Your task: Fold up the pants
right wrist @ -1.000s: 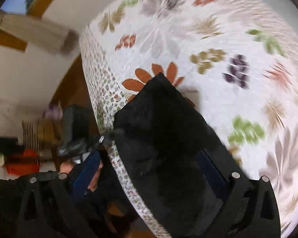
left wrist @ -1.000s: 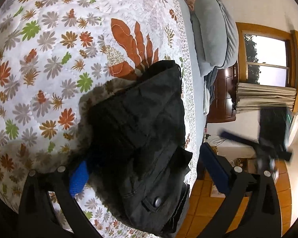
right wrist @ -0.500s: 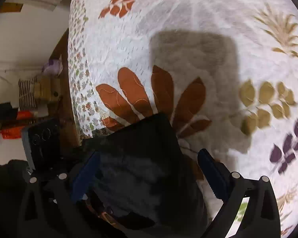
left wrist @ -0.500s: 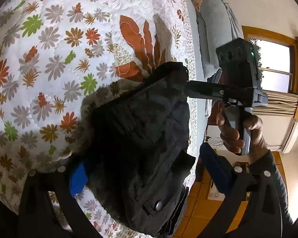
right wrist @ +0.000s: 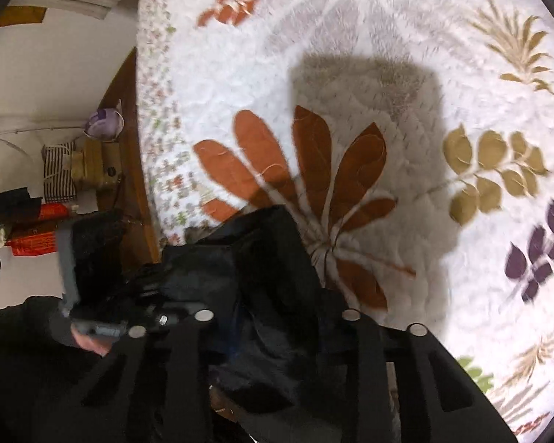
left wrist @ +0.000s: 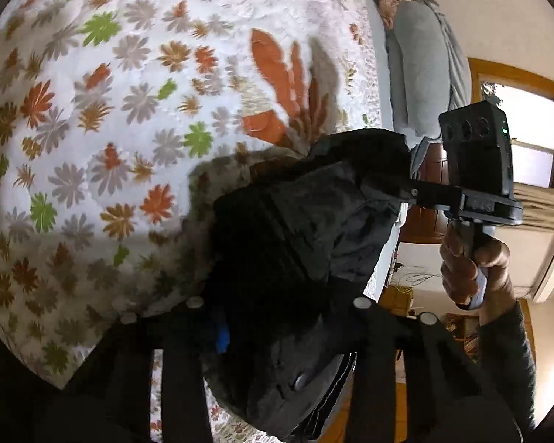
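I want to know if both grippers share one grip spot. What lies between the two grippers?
In the left wrist view, only bunched black pants span from the left gripper to the right gripper.

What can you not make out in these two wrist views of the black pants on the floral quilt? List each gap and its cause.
- Left wrist view: the left tongs' tips, buried in the bunched black fabric pants.
- Right wrist view: the right tongs' tips, hidden by dark folds.
- Both views: the pants' legs and waistband, indistinct in dark folds.
- Right wrist view: the clutter beside the bed, small and blurred.
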